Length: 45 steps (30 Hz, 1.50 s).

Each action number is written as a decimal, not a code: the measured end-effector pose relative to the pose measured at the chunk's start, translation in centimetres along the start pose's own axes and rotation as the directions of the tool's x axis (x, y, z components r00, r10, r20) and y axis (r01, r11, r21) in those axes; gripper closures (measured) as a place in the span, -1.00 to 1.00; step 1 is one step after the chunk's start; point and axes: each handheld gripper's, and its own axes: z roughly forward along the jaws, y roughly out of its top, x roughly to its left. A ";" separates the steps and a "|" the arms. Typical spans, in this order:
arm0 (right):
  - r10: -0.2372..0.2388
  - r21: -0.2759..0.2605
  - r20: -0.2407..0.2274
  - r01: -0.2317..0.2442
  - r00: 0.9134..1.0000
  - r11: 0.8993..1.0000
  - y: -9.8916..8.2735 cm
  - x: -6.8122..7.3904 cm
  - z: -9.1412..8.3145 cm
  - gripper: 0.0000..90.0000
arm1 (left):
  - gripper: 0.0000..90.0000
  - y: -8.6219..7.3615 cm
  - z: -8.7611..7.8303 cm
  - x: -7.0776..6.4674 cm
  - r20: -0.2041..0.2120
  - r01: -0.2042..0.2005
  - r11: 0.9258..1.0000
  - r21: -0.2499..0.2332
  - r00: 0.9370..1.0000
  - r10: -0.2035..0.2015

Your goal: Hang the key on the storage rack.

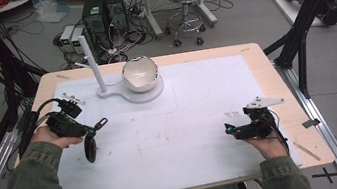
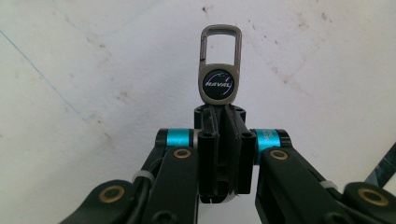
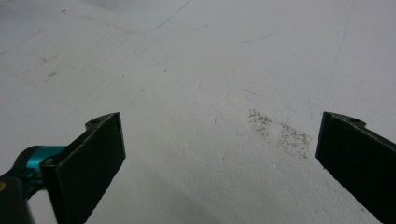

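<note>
Table [image 1: 277, 88]: light wood top, rounded corners, covered for the most part by a white mat [image 1: 200, 120]. The mat surface is matt and fine-grained, scuffed, with faint blue pen lines and a dark speckled patch [image 3: 280, 133] lying between the right jaws and just ahead of them.

Stand [image 1: 138, 93]: white, flat figure-eight base with an upright round post [image 1: 92, 65], well ahead of both grippers at the far side of the mat. A bowl [image 1: 140, 73] sits tilted on its wider end; white, glossy inside, irregular rim.

Left gripper [image 2: 219, 119]: black, with teal collars and brass-coloured pivot pins. Jaws pressed together on a key fob [image 2: 220, 70], which stands out beyond the jaw tips. A dark elongated part [image 1: 90, 147] hangs below the jaws in the high view, its lower end at the mat; contact cannot be confirmed.

Right gripper [image 3: 219, 154]: jaws spread wide, nothing between them. Pads are flat, black and finely textured. A grey three-cornered plate [image 1: 264, 102] sits on top.

Key fob: grey-bronze metal, rounded-rectangle loop above a round black badge [image 2: 218, 84]. Badge reads "HAVAL" in white letters, with a curved arc around the word.
</note>
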 end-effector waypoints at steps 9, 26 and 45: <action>-0.001 0.006 -0.002 0.001 1.000 1.000 0.0 0.0 0.0 -0.99 | 0.86 2.6 -2.7 1.3 -0.022 -0.012 1.000 -0.018 1.000 0.012; -0.006 0.041 0.005 0.006 1.000 0.999 -0.2 0.1 0.4 -0.99 | 0.86 7.0 -4.7 3.6 -0.048 -0.028 0.999 -0.026 0.998 0.027; 0.013 0.043 0.002 -0.013 1.000 0.999 -0.2 -0.2 0.4 -0.99 | 0.85 11.1 -8.1 7.0 -0.116 -0.007 0.993 -0.117 0.993 -0.007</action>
